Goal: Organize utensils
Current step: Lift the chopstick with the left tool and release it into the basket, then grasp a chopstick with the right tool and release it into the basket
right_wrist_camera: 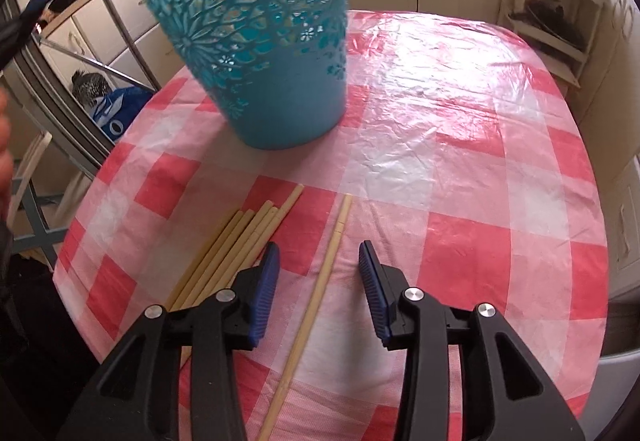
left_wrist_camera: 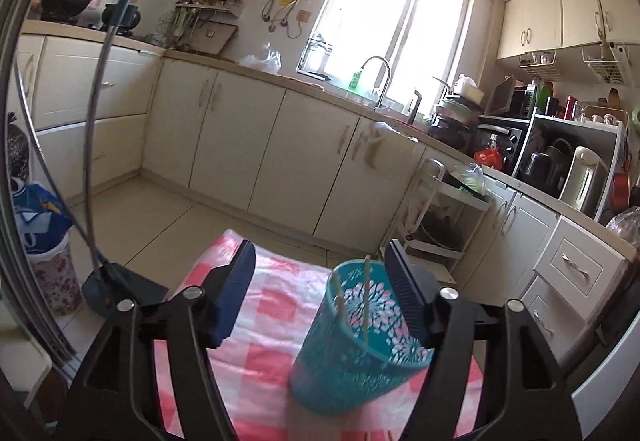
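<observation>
Beside the teal holder (right_wrist_camera: 256, 41) on the checked worktop (right_wrist_camera: 460, 161): loose chopsticks (right_wrist_camera: 236, 241) bundled near its base, one single chopstick (right_wrist_camera: 320, 281) lying apart, running between the fingers of the right claw (right_wrist_camera: 316, 285), spread open and gripping nothing. Two chopsticks (left_wrist_camera: 366, 297) already standing inside the holder, tilted against the wide-open left claw (left_wrist_camera: 320, 293). Step in hand, by the look of it: picking the single stick. Next move: lower, close on it, lift, drop tip-first into the holder.
</observation>
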Available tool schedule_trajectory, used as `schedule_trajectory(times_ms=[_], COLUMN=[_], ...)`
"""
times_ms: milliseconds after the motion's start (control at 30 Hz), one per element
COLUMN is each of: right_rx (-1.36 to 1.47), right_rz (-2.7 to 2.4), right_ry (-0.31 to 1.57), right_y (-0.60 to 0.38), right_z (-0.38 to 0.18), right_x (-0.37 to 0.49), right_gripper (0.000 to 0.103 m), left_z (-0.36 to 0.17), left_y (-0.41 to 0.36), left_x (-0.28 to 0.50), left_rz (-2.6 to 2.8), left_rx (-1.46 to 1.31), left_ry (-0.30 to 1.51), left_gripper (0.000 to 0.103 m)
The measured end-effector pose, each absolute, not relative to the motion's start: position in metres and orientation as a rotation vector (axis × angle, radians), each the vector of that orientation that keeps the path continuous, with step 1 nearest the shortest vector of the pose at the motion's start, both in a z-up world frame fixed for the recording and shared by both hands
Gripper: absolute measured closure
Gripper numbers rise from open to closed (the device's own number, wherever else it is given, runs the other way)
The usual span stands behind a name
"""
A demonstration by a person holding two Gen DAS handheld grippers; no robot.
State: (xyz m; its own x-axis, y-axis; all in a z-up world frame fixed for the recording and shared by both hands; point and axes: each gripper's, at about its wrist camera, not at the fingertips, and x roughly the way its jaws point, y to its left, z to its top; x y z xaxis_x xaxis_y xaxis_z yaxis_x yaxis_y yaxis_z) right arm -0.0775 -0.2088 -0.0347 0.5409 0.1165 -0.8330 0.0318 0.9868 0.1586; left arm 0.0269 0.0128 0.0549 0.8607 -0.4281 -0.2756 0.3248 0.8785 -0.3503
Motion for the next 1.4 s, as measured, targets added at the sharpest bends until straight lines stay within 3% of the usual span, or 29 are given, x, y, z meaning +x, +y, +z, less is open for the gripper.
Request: schedule_trajectory(times_ms=[167, 267, 300, 400, 633, 900, 1233, 1400], right_rx=[0.062, 0.000, -0.001, -0.019, 0.215, 0.589, 0.641, 0.577], right_rz=[0.017, 0.004, 0.007, 0.030, 0.063, 0.213, 0.178, -0.005], right_ry=[0.999, 1.006, 1.013, 1.031, 0.998, 0.708, 0.239, 0.090], right_y=[-0.196, -0.189, -0.189, -0.188, -0.217, -0.257, -0.243, -0.241], right_z=[-0.036, -0.036, -0.036, -0.035, -0.026, 0.030, 0.139, 0.152], right_x=[-0.078, -0.078, -0.078, -0.079, -0.086, -0.111, -0.073, -0.032], right_gripper=[0.069, 0.080, 0.090, 0.097, 0.098, 0.098, 0.097, 0.097], left_z=[0.037, 0.028, 0.027, 0.025, 0.023, 0.023, 0.026, 0.025], left_y=[0.022, 0.022, 0.022, 0.022, 0.021, 0.026, 0.036, 0.043], left_x=[0.027, 0.032, 0.033, 0.035, 0.037, 0.036, 0.036, 0.038], left_rz=[-0.390, -0.382, -0.379, -0.381, -0.364, -0.332, -0.305, -0.295], left_rx=[-0.301, -0.299, -0.298, -0.291, -0.298, -0.321, -0.365, -0.388], left_ry=[0.435, 0.471, 0.475, 0.484, 0.496, 0.477, 0.470, 0.475], left_gripper=[0.033, 0.033, 0.033, 0.032, 0.030, 0.027, 0.025, 0.024])
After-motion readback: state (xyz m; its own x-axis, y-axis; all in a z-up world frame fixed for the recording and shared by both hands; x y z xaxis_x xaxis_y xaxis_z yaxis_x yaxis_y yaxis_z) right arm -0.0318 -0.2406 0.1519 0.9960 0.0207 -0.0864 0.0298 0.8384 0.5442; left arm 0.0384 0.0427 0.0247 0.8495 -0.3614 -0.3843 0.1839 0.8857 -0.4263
